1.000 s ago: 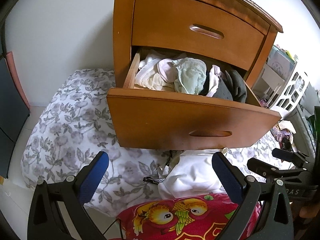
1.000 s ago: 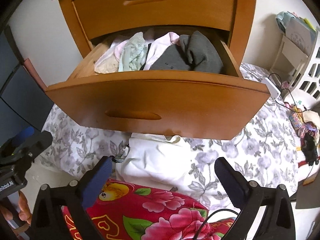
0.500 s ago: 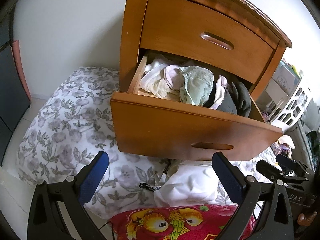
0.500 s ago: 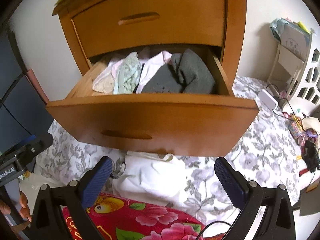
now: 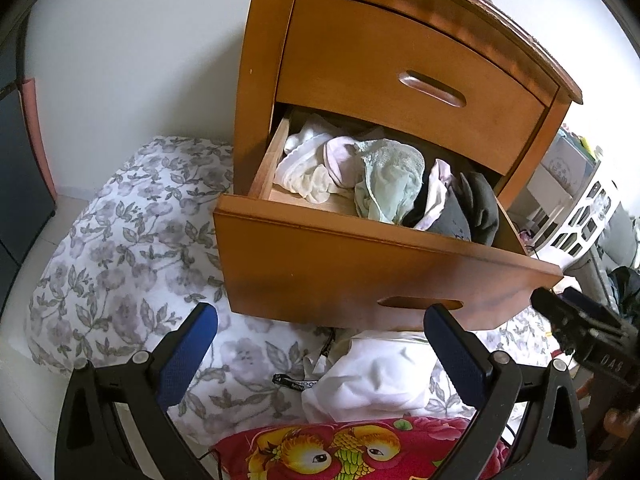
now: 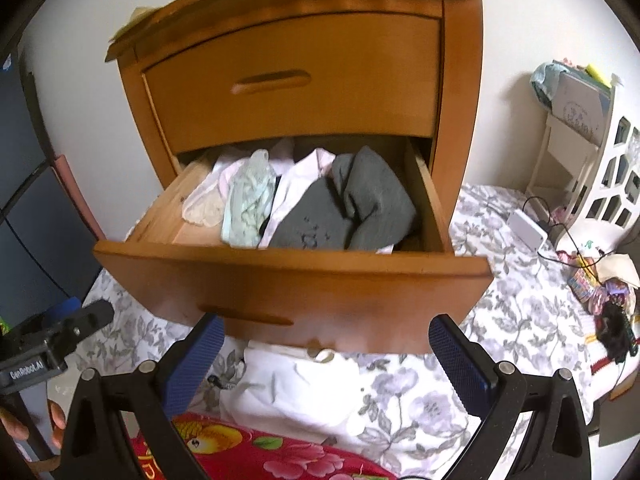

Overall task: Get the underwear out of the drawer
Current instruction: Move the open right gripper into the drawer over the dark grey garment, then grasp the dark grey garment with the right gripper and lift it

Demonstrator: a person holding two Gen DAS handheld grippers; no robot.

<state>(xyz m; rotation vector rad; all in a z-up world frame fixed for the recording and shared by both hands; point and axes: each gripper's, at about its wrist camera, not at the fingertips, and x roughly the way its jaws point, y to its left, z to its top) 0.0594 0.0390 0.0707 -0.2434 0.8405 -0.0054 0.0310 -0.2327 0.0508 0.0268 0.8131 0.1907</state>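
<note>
Where drawer [image 6: 292,280] overhangs bedspread [image 6: 516,320], white cloth [image 6: 292,392] lies

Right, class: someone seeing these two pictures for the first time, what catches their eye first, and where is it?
The open lower drawer of the wooden nightstand, stuffed with crumpled underwear: a mint-green piece in the middle and a dark grey one to its right. Below it, a white garment lies on the floral bedding, with a bright red printed cloth nearest. Both claws, left and right, are open.
</note>
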